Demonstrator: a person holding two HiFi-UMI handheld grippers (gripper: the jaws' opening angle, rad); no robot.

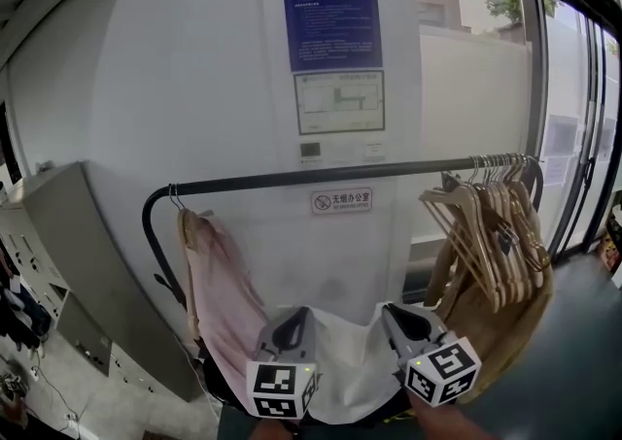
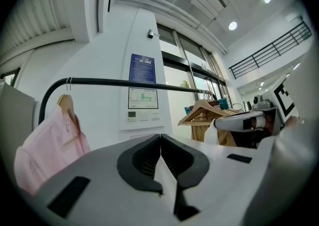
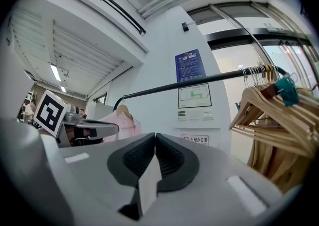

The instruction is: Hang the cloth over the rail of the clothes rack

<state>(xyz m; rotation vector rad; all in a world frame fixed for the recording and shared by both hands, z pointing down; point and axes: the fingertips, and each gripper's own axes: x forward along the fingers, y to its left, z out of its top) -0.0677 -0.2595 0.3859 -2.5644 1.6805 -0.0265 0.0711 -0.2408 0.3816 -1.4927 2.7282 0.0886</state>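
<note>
A white cloth (image 1: 342, 365) is held between the left gripper (image 1: 294, 323) and the right gripper (image 1: 393, 320), the fingers of each clamped together on its edge. It hangs near, below the black rail (image 1: 321, 176), between a pink garment (image 1: 222, 297) at left and wooden hangers (image 1: 491, 224) at right.

The white cloth (image 1: 345, 370) runs out of view at the bottom; the print on the blue notice (image 1: 330, 6) is too small to read.

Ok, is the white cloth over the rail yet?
Off: the white cloth hangs below the rail, pinched by left gripper and right gripper.
</note>
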